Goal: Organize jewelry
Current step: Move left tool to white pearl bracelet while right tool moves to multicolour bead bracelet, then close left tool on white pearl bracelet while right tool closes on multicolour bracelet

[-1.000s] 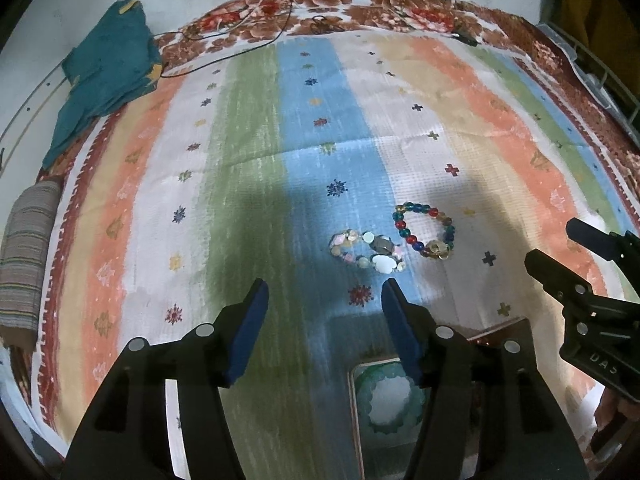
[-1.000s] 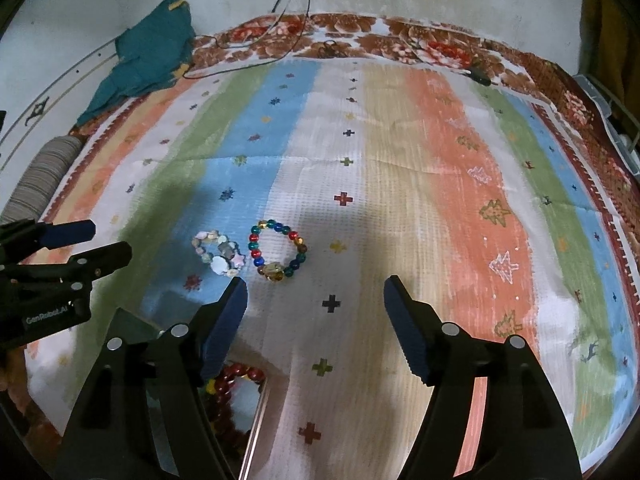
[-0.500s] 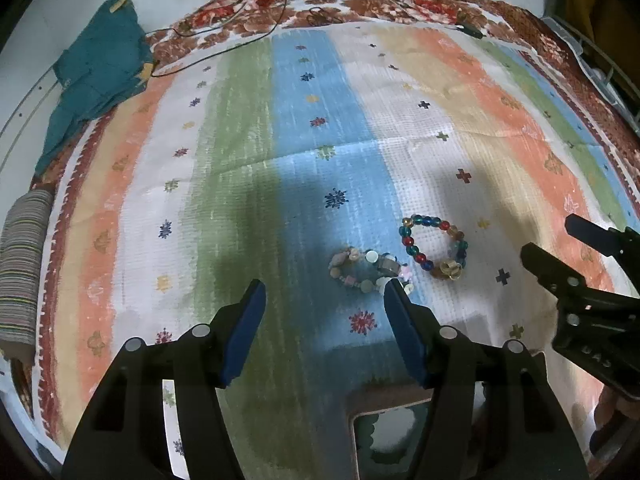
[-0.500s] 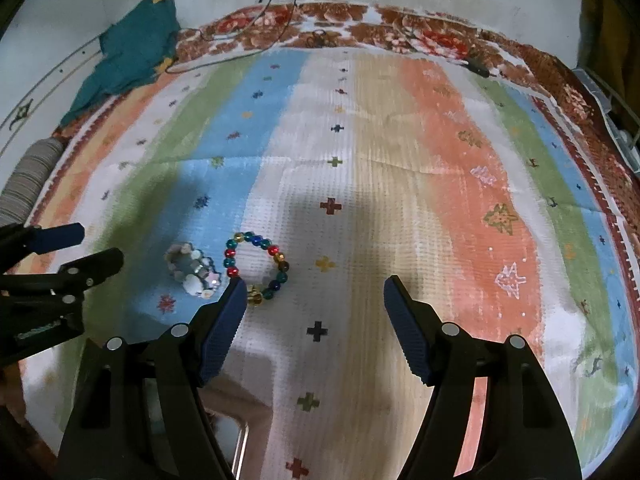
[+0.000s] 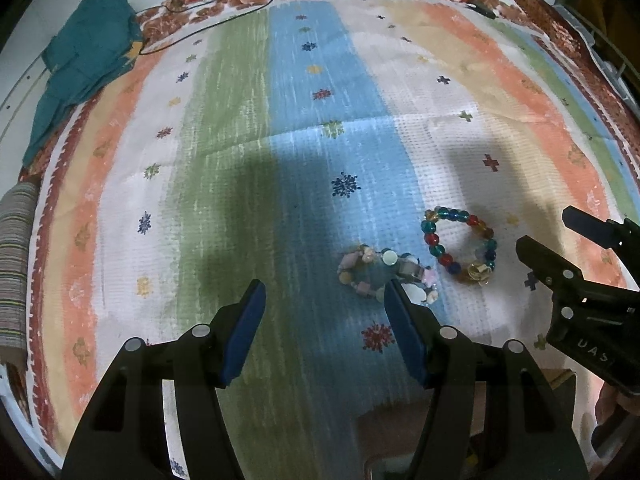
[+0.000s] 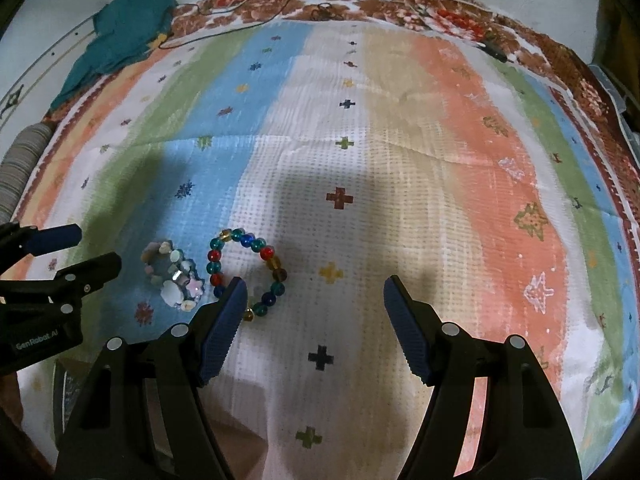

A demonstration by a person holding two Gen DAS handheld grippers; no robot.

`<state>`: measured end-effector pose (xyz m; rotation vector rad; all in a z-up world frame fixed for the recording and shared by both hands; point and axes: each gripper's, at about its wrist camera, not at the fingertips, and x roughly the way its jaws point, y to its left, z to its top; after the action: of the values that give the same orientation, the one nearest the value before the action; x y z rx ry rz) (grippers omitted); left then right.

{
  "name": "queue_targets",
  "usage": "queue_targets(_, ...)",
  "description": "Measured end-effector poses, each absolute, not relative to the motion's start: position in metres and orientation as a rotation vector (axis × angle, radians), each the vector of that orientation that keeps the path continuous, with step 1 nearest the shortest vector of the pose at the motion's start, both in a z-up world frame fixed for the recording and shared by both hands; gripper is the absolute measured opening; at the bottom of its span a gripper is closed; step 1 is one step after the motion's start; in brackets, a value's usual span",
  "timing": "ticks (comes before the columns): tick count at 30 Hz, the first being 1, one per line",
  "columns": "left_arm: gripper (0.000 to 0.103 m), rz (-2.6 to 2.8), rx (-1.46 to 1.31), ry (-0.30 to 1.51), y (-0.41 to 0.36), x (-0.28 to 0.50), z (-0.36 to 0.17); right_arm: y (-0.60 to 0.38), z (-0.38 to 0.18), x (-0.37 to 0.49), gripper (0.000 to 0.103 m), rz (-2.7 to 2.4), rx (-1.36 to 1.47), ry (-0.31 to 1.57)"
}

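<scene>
Two bracelets lie side by side on the striped cloth. A pastel shell-and-stone bracelet sits just ahead of my left gripper's right finger; it also shows in the right wrist view. A bracelet of red, teal, blue and amber glass beads lies to its right, and in the right wrist view it touches my right gripper's left fingertip. My left gripper is open and empty. My right gripper is open and empty. Each gripper shows at the edge of the other's view.
A box edge peeks out beneath the left gripper near the cloth's front. A teal cloth lies at the far left corner, with black cables along the far edge. A striped roll lies at the left.
Both grippers have moved forward toward the bracelets, which now lie closer to the fingertips. The box near the front has slid mostly out of both views. Both grippers stay open.
</scene>
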<state>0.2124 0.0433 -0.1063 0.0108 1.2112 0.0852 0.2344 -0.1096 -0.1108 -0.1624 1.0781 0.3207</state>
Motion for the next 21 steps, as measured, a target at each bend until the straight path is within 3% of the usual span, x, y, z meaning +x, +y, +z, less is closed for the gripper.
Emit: queue_targets(21,0.062,0.079,-0.005,1.284,0.052,0.242,-0.138,-0.093,-0.146,0.256,0.071,0.313,-0.191,1.142)
